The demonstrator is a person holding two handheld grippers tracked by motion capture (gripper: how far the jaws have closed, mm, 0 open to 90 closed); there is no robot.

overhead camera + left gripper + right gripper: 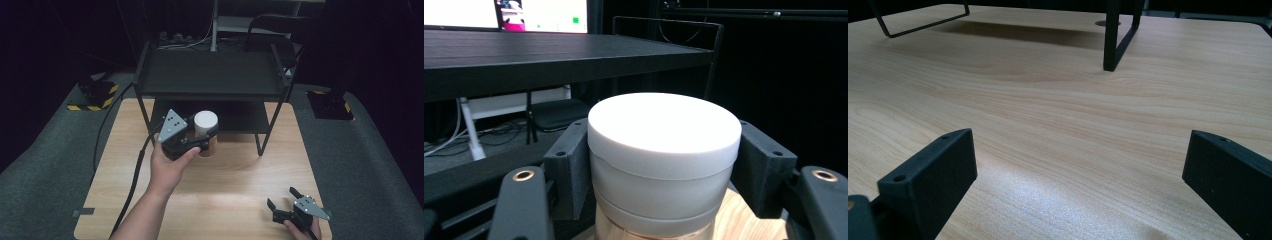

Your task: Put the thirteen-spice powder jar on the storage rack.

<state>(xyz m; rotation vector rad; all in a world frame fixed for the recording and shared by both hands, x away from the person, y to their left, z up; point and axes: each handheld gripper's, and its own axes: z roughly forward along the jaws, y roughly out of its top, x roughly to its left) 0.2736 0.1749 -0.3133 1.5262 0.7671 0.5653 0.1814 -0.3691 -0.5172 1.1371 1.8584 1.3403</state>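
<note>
A jar with a white lid and clear lower body stands near the front of a black two-tier shelf. My left gripper is shut on the jar, its black jaws pressing both sides of the white lid. Wood shows just under the jar in the left gripper view. My right gripper rests low over the wooden table at the front right, open, with bare tabletop between its fingers.
The shelf's black legs stand on the table, one seen close ahead as a leg in the right gripper view. Grey carpet surrounds the table. A lit monitor sits behind the shelf.
</note>
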